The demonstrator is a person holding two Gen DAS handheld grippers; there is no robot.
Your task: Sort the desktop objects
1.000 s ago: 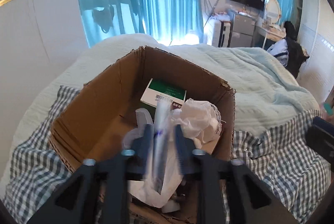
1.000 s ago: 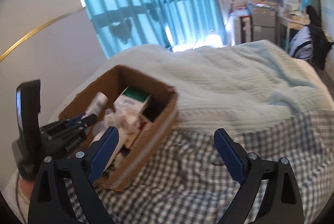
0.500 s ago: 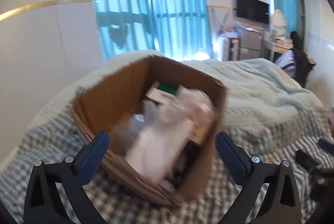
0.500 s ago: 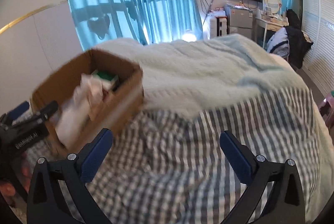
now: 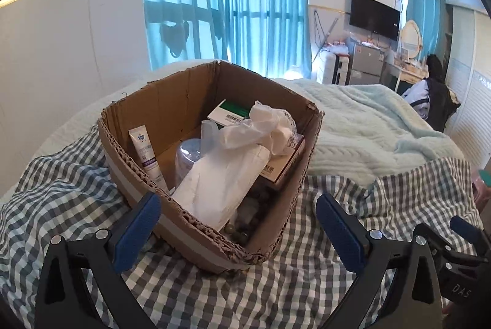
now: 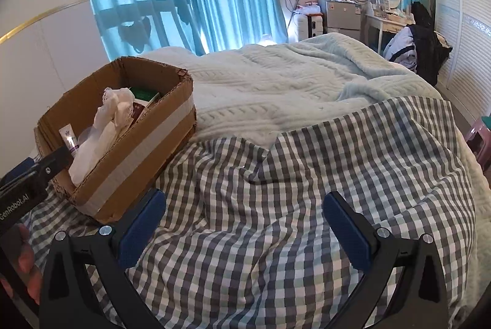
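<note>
At nine o'clock on the grey checked bedspread [image 6: 291,206], the brown cardboard box [image 5: 172,224] holds a white tube [image 5: 146,154] marked "BOP", a white tissue pack [image 5: 224,175] and a barcoded green-and-white carton [image 5: 233,112], while the left gripper [image 5: 236,226] and right gripper [image 6: 244,229] both gape empty.

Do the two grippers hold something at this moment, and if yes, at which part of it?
Nothing is held. The left gripper and the right gripper are both open and empty; the white tube leans inside the brown cardboard box.
</note>
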